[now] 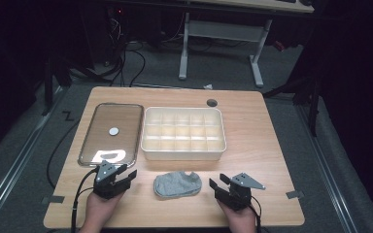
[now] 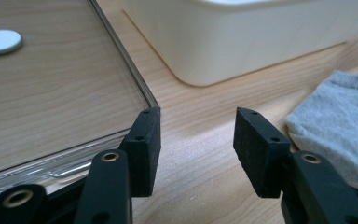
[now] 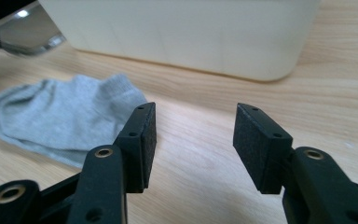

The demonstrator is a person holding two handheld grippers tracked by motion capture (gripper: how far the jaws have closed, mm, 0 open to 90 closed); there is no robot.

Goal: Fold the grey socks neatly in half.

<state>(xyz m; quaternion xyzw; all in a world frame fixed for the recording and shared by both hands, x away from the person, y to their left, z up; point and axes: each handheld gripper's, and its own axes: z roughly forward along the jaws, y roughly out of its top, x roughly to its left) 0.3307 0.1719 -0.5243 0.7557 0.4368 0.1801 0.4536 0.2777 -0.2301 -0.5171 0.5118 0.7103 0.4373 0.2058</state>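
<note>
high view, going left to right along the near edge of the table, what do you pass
left gripper, jaws open → crumpled grey fabric sock lying flat on the wood → right gripper, jaws open. Neither gripper touches the sock.

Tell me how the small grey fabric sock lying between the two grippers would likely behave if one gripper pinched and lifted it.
The small grey fabric sock lies flat and rumpled on the wooden table, so it would probably droop limply from a pinch. Its soft knit looks light and unlikely to slip, roll or break.
</note>
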